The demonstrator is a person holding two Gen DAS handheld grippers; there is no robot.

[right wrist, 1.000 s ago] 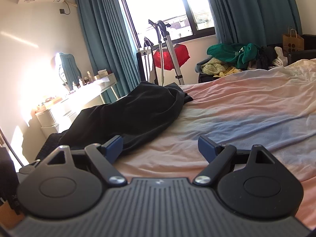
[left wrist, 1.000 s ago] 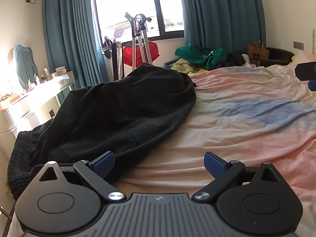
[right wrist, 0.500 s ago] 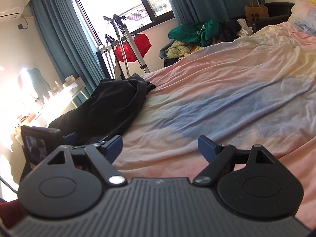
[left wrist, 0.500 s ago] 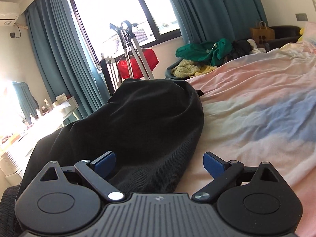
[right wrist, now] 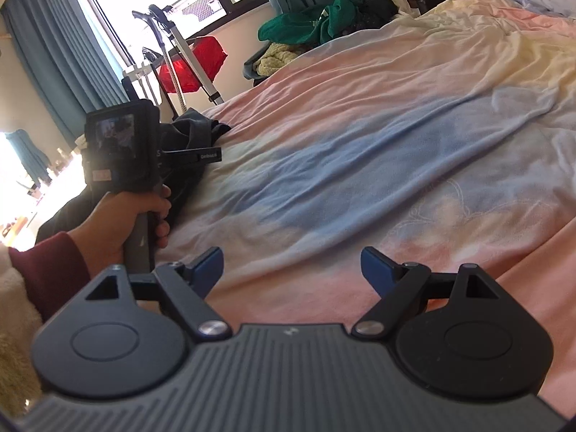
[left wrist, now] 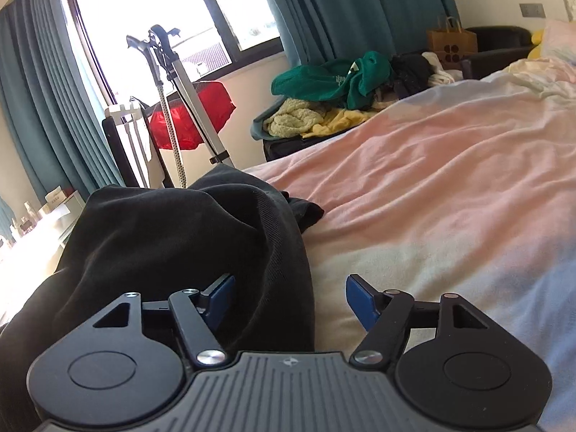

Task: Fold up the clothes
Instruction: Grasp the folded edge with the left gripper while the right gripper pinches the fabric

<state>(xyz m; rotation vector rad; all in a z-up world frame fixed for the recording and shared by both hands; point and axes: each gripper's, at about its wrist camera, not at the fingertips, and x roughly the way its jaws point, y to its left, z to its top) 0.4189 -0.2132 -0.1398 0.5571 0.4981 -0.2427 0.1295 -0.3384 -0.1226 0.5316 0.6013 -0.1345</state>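
A black garment (left wrist: 172, 244) lies crumpled along the left side of the bed, on a pink and blue sheet (left wrist: 450, 187). My left gripper (left wrist: 289, 298) hovers low over the garment's right edge. Its jaws are closing, with that edge between them: the left pad sits over the black cloth and the right pad over the sheet, neither pressing. In the right wrist view a hand (right wrist: 133, 216) in a dark red sleeve holds the left tool, and the garment (right wrist: 194, 129) shows beyond it. My right gripper (right wrist: 291, 270) stands open over bare sheet, holding nothing.
A heap of green and yellow clothes (left wrist: 331, 82) lies past the bed's far end, beside a paper bag (left wrist: 451, 45). A steamer stand (left wrist: 172, 100) and a red bag (left wrist: 194, 118) stand by the window. A dresser (left wrist: 43, 216) runs along the left.
My left gripper has travelled along the black garment toward its far end, and its jaws have narrowed. My right gripper has dropped and rolled; the hand with the left tool now shows at its left.
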